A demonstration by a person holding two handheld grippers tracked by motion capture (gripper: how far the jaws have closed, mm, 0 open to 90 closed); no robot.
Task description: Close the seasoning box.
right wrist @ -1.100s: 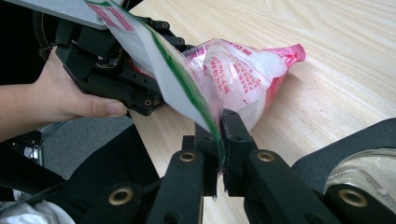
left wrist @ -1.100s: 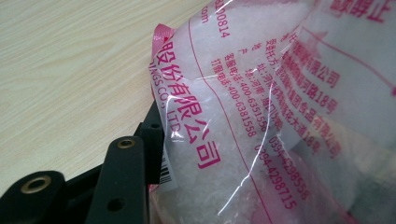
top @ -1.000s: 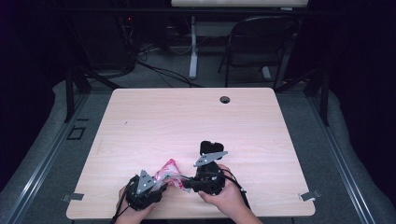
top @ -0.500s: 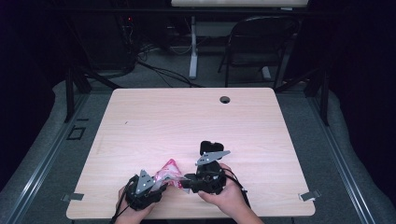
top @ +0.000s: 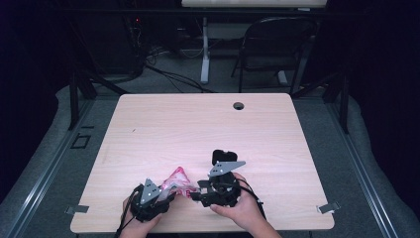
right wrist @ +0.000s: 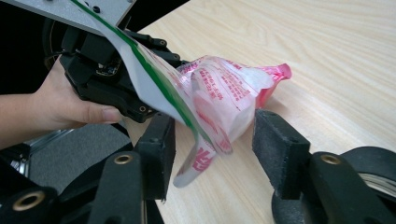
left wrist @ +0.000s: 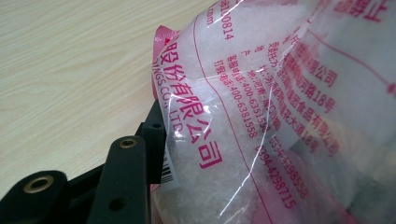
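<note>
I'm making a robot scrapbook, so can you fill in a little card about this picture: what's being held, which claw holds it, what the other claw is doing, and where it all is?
thing: clear plastic bag with pink print and white grains
left claw: closed on the bag
right claw: jaws have just been opening, bag's edge between them, pads not pressing
place: near edge of the wooden table

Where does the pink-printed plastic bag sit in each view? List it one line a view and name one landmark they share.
High view: the bag lies near the table's front edge, between the left tool and the right tool.
Left gripper view: bag across the centre and right, against the black jaw.
Right gripper view: bag at centre, between the open jaws.
Shared landmark: the light wood table.
</note>
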